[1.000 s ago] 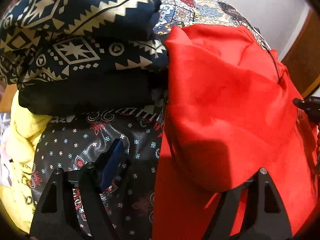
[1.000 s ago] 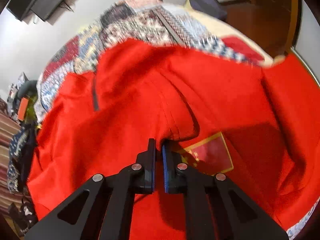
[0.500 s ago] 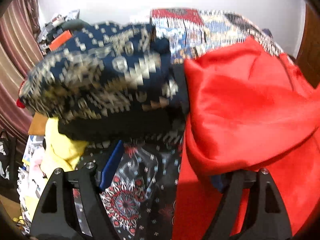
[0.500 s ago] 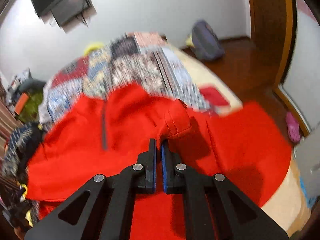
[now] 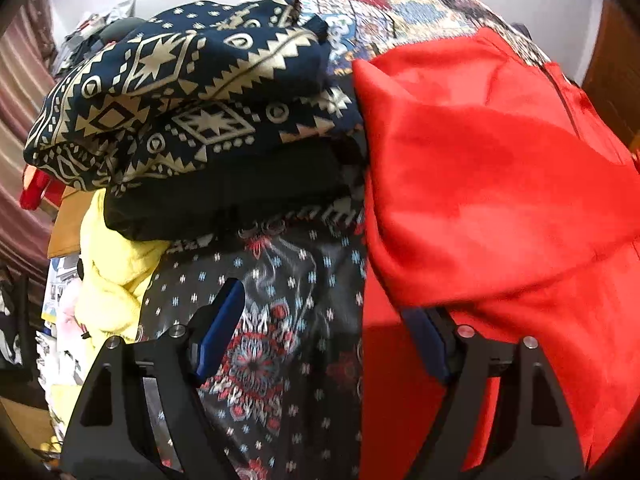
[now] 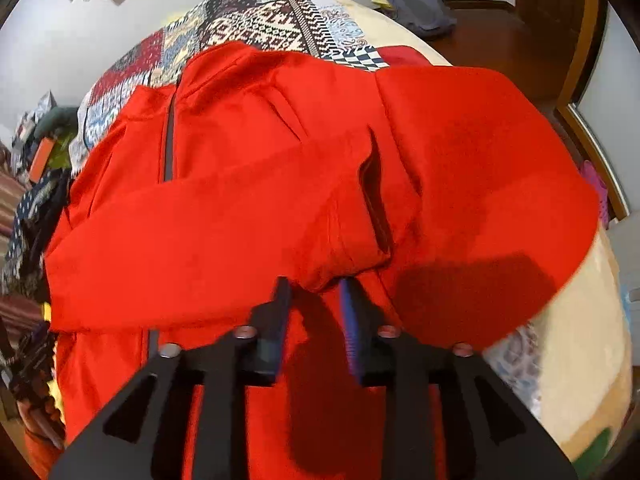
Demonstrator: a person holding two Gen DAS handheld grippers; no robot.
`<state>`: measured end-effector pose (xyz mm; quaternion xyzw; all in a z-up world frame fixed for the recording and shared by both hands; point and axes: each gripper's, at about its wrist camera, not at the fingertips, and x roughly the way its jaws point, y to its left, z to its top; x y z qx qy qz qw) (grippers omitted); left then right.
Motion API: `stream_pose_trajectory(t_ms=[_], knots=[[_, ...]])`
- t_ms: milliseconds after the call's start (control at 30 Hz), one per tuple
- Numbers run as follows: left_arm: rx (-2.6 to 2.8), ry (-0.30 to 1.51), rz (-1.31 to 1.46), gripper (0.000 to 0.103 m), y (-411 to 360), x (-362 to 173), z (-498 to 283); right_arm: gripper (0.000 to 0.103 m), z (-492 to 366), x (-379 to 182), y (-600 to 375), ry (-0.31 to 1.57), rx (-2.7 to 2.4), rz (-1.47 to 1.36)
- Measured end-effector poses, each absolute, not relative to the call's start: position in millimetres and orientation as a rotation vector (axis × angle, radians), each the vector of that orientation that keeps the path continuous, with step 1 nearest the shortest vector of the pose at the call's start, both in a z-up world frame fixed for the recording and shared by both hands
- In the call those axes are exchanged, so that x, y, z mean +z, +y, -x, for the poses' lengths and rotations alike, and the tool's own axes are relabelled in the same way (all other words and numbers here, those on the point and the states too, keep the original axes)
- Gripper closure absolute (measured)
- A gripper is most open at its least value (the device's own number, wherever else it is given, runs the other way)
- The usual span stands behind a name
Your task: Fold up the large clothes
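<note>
A large red jacket [image 6: 280, 184] with a dark zip lies spread on the patterned bedspread [image 6: 272, 28]. One sleeve is folded across its front, the cuff [image 6: 352, 256] just ahead of my right gripper [image 6: 316, 296], whose jaws stand open with the cuff's edge between them, not clamped. In the left wrist view the red jacket [image 5: 500, 184] fills the right side. My left gripper [image 5: 324, 312] is wide open; its right finger is under the jacket's folded edge, its left finger over a dark floral cloth [image 5: 272, 320].
A pile of folded clothes stands left of the jacket: a navy cloth with cream pattern [image 5: 192, 92] on top, black and yellow [image 5: 116, 272] ones below. A grey backpack [image 6: 416, 0] lies on the wooden floor beyond the bed. Cream bedding [image 6: 576, 344] lies at the right.
My right gripper has opened and let go of the sleeve cuff, which now lies across the jacket's front. The left gripper stays open and has shifted slightly lower by the pile.
</note>
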<state>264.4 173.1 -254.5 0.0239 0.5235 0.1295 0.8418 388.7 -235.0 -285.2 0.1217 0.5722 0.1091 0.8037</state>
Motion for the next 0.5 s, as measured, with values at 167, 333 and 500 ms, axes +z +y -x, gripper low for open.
stream_pose_trajectory(t_ms=[167, 333, 500], knots=[[0.256, 1.092, -0.119, 0.024, 162.0, -238.5, -248.6, 0.065, -370.3, -270.3, -240.8, 1.192, 0.254, -0.156], [0.218, 1.007, -0.107, 0.024, 147.5, -198.0, -246.5, 0.065, -365.4, -251.7, -267.8, 1.129, 0.203, -0.18], [0.153, 0.912, -0.067, 0.024, 127.3, -159.0, -262.9, 0.053, -366.4, -233.0, -307.9, 1.049, 0.122, -0.287]])
